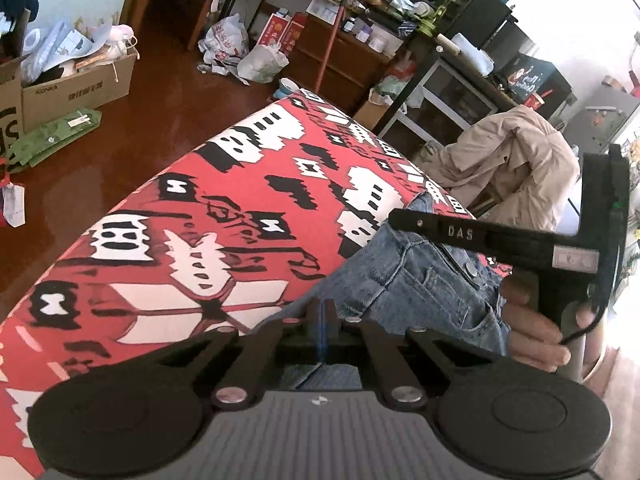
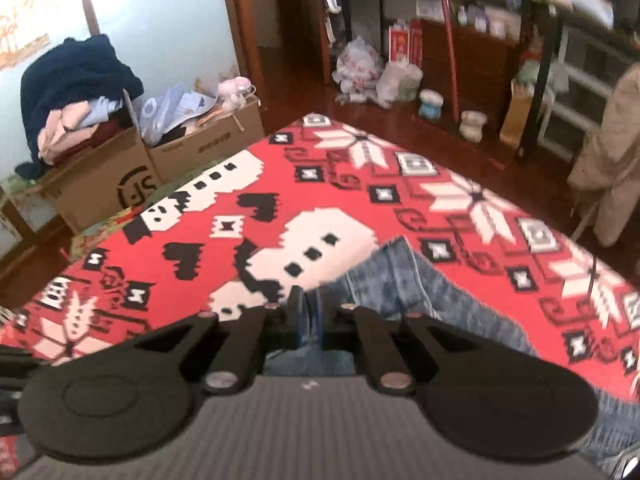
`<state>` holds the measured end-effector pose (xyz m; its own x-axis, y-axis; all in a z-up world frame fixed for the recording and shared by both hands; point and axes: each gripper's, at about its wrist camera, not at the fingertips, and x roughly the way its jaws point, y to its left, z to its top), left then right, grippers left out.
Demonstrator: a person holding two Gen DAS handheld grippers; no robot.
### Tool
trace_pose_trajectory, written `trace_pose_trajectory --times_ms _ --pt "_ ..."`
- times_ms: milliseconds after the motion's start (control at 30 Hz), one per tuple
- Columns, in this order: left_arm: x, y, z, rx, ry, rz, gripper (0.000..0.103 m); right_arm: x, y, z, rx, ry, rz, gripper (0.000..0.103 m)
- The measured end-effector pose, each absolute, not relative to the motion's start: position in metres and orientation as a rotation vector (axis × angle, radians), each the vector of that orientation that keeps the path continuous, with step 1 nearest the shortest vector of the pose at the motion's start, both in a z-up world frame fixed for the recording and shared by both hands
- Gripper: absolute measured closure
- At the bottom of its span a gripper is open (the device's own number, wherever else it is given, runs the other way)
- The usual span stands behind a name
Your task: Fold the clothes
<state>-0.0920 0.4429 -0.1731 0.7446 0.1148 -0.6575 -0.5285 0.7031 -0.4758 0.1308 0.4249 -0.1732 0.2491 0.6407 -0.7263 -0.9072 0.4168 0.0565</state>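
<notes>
We find the left gripper (image 1: 322, 316) clenched on a thin fold of the jeans (image 1: 416, 280), its two fingers pressed together with denim pinched between them. The right gripper (image 2: 308, 312) is likewise clenched on denim, a bunched edge of the jeans (image 2: 404, 284) caught between its fingers. In the left wrist view we also see the right gripper (image 1: 404, 216) from the side, held by a hand (image 1: 536, 328) over the waistband, where a metal button (image 1: 471, 267) shows

The jeans lie on a red patterned cloth (image 2: 320, 184) with white and black figures, which covers the table. The garment sits near the edge closest to us, towards the right side in both views; the rest of the cloth is bare of clothing

Beyond the table we note a dark wooden floor (image 1: 152, 120). To the left stand cardboard boxes (image 2: 120, 176) with a dark blue garment (image 2: 76, 76) heaped on top. Further back, white plastic bags (image 2: 372, 68) sit on the floor before cluttered shelves (image 1: 360, 20). At the right a beige coat (image 1: 516, 156) hangs over a chair

The right wrist view is somewhat blurred at its far edge
</notes>
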Motion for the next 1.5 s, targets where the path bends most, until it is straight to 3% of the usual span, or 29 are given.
trace_pose_trajectory --times_ms 67,100,267,567,800,1033,1267,1500 --pt "-0.094 0.442 -0.173 -0.702 0.637 0.389 0.100 0.136 0.427 -0.172 -0.399 0.776 1.083 0.097" --pt "-0.096 0.443 -0.174 -0.709 0.635 0.390 0.100 0.143 0.428 -0.170 -0.365 0.815 1.059 0.103" --pt "-0.100 0.446 -0.176 -0.737 0.626 0.392 0.100 0.147 0.406 -0.153 -0.249 0.849 1.060 0.103" --pt "-0.102 0.450 -0.177 -0.772 0.615 0.392 0.100 0.092 0.421 -0.171 -0.444 0.767 1.130 0.103" --pt "-0.102 0.452 -0.178 -0.765 0.618 0.389 0.100 0.127 0.420 -0.154 -0.292 0.795 1.099 0.101" --pt "-0.110 0.452 -0.180 -0.768 0.601 0.383 0.099 0.154 0.411 -0.168 -0.432 0.782 1.061 0.101" --pt "-0.115 0.449 -0.179 -0.752 0.598 0.390 0.099 0.180 0.430 -0.170 -0.351 0.796 0.977 0.103" --pt "-0.112 0.446 -0.161 -0.723 0.669 0.409 0.100 0.159 0.390 -0.126 -0.392 0.767 1.001 0.099"
